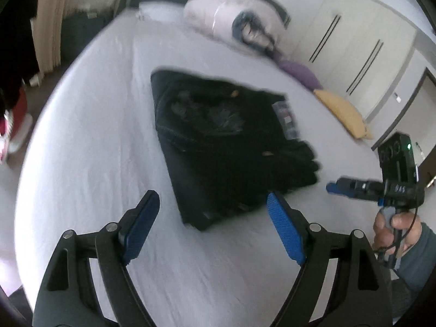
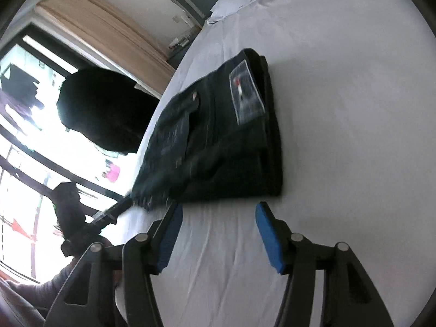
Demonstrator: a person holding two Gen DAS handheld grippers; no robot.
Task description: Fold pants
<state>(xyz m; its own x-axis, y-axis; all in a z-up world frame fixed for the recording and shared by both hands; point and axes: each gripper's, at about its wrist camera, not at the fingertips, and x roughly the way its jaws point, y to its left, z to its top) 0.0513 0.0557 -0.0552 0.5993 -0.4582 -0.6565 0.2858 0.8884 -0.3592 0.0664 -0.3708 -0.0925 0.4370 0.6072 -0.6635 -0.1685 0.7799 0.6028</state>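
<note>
Lying folded into a thick dark bundle near the middle of the white bed sheet (image 1: 90,125), the black jeans (image 1: 218,141) show a stitched back pocket and a paper label (image 2: 246,92) on the top layer. The left gripper (image 1: 214,229) hovers above the sheet just short of the bundle's near corner, its blue pads spread wide with nothing between them. The right gripper (image 2: 218,234) is likewise wide apart and empty, near the bundle's other edge. At the bed's far end rest a bagged white duvet (image 1: 229,19), a purple pillow (image 1: 301,73) and a yellow pillow (image 1: 344,114).
</note>
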